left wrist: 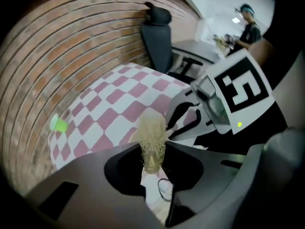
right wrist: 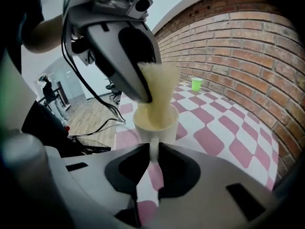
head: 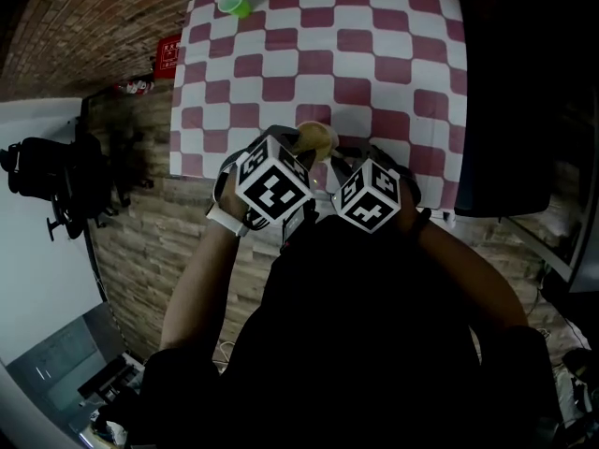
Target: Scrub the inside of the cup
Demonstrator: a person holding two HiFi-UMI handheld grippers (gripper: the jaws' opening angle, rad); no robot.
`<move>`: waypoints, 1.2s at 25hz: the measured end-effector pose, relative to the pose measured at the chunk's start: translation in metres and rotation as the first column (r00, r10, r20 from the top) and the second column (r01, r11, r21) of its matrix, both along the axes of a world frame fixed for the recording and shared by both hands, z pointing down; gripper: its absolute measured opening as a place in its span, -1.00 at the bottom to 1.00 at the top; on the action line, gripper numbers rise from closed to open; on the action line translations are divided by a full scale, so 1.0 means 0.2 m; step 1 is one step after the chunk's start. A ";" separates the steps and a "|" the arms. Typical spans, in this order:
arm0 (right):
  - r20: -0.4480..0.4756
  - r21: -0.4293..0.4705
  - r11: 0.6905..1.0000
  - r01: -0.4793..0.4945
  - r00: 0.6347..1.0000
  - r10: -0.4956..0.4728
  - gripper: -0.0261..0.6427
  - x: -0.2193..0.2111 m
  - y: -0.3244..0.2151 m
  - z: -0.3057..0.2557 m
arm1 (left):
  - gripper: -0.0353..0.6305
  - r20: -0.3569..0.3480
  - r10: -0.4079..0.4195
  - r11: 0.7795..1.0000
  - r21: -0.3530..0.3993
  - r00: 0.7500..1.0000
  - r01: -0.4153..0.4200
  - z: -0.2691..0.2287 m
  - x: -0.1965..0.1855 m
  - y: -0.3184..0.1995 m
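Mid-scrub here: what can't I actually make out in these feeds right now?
- The cup interior and bottom: right gripper view, the scrubber fills its mouth.
- Head view: the marker cubes hide where the left gripper pinches the scrubber and the right gripper pinches the cup's handle.
- The green cup far up the table: too small in all views to tell its contents.

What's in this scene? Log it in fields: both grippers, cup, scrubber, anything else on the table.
left gripper: shut on scrubber
right gripper: shut on cup, by its handle
scrubber: pale, fibrous, lower end inside the cup's mouth
cup: cream, upright, mouth up
cloth: red-and-white checked, covers the table
green cup: at the cloth's far corner, apart from both grippers
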State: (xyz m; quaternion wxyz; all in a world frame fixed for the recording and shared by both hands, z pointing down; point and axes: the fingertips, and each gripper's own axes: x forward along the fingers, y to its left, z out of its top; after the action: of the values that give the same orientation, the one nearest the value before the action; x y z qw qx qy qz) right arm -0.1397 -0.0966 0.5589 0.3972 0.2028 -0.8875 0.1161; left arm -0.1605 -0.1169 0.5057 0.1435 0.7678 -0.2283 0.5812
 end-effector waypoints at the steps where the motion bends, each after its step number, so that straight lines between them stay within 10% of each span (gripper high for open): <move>1: -0.001 0.000 1.000 0.000 1.000 0.000 -0.70 0.00 0.00 0.00 | -0.64 0.059 0.094 0.996 -0.002 0.994 -0.094 0.05 0.01 0.02; 5: -0.003 0.004 1.000 0.002 1.000 -0.002 -0.70 -0.01 -0.01 0.00 | -0.64 0.239 0.323 0.939 0.041 0.916 -0.342 0.18 0.00 -0.01; 10: 0.003 0.000 1.000 0.001 1.000 -0.001 -0.70 0.00 0.00 0.00 | -0.64 0.281 0.385 0.897 0.111 0.879 -0.428 0.24 -0.01 -0.05; 21: 0.010 -0.010 1.000 0.001 1.000 -0.001 -0.71 0.01 -0.01 0.00 | -0.64 0.326 0.218 0.864 0.374 0.920 -0.337 -0.18 -0.01 -0.14; 27: 0.012 -0.013 1.000 0.001 1.000 -0.001 -0.71 0.01 0.00 0.00 | -0.64 0.091 -0.013 0.976 0.219 0.996 -0.007 -0.13 -0.05 -0.07; 30: 0.011 -0.013 1.000 0.002 1.000 -0.002 -0.71 0.01 0.00 -0.01 | -0.64 0.055 -0.140 0.985 0.110 0.989 0.133 0.02 -0.06 -0.07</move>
State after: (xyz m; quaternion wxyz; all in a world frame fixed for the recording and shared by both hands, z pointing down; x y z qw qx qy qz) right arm -0.1386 -0.0972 0.5576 0.3938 0.1986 -0.8891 0.1224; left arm -0.1733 -0.1319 0.5094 0.1351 0.7383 -0.3152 0.5807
